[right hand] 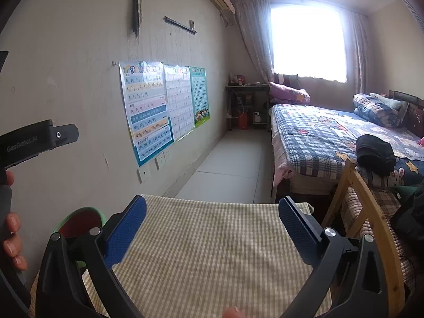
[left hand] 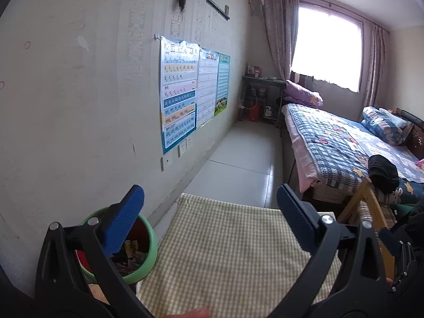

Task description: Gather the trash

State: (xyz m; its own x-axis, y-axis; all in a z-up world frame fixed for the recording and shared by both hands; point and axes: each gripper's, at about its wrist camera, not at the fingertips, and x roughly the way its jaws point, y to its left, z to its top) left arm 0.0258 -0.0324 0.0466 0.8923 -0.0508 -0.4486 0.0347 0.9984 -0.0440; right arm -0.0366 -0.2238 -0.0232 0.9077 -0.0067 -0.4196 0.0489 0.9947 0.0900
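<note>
Looking down past the left gripper [left hand: 210, 218], the left wrist view alone showed the inside of the green bin [left hand: 143, 254]: scraps of trash [left hand: 131, 251] were seen lying in it, partly hidden by the gripper's left blue pad. In the right wrist view only the upper rim and the reddish inner wall of that bin [right hand: 83, 218] were visible, and its contents could not be made out. What the right wrist view added was the black body of the other gripper at the left edge, held by a hand [right hand: 12, 238] whose fingers were curled round its handle. Both grippers were held wide open and empty, the right gripper [right hand: 212, 218] likewise with nothing between its pads. Each was poised above a table covered in a green checked cloth [left hand: 233, 249], and no loose litter was seen on the cloth. The bin was placed just beside the table's left edge, against the wall. Three learning posters [left hand: 180, 92] were pinned to that wall above white sockets. Beyond the table a tiled floor [left hand: 243, 153] ran to a small shelf unit, with a bed [left hand: 334, 143] under a bright window on the right. A wooden chair [right hand: 363, 212] was set between table and bed, and a black garment [right hand: 375, 153] lay on the bed's near corner.
</note>
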